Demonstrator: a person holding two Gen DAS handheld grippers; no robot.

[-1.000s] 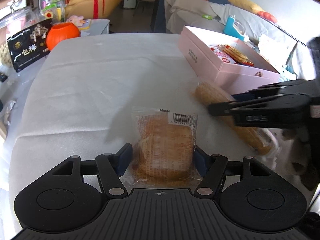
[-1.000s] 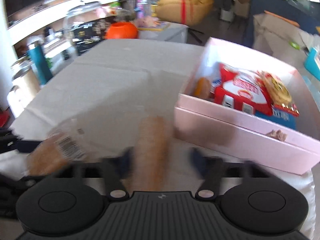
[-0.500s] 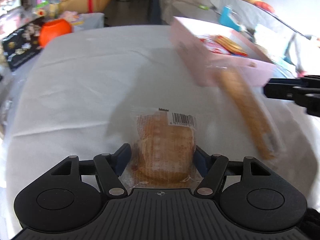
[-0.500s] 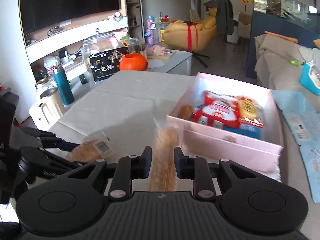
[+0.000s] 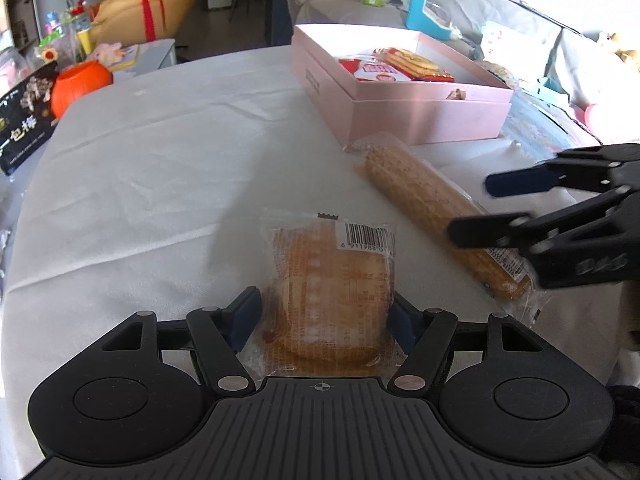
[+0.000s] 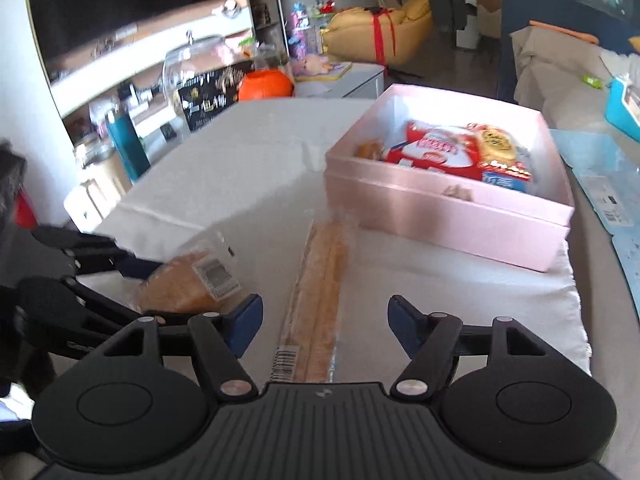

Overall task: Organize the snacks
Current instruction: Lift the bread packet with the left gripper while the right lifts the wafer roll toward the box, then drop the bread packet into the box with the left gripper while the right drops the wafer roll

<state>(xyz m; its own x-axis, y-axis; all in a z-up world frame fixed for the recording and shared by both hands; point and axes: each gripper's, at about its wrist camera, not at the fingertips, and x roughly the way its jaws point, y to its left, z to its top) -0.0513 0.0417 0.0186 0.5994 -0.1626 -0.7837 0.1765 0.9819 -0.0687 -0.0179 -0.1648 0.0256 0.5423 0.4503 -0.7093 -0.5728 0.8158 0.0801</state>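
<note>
A white-clothed bench (image 5: 160, 168) carries the snacks. At the bottom centre of the left wrist view, the left gripper (image 5: 324, 316) has its blue-padded fingers (image 5: 245, 314) spread wide on either side of a flat, clear-wrapped bread pack (image 5: 332, 280) with a barcode label at its far end; the pack lies on the cloth between the pads, which sit just beside its edges, though whether they press on it cannot be told. To the right of it in the same view lies a long biscuit roll (image 5: 432, 216), its clear wrapper running diagonally from near the pink box (image 5: 420, 116) toward the lower right of the frame. The right gripper (image 6: 324, 320) has its jaws opening, the 2 fingers (image 6: 402, 322) standing apart with the roll lying on the cloth between them and touching neither pad; a barcode shows on the roll's near end. From the left wrist view that gripper enters at the right edge, one dark finger crossing over the roll. The open pink box sits at the upper right of both views, close to the roll's far end, and already holds a red-and-white packet (image 6: 436, 148) and a round cracker pack (image 6: 496, 142). An orange pumpkin-shaped container (image 5: 80, 84) stands past the bench's far left edge.
</note>
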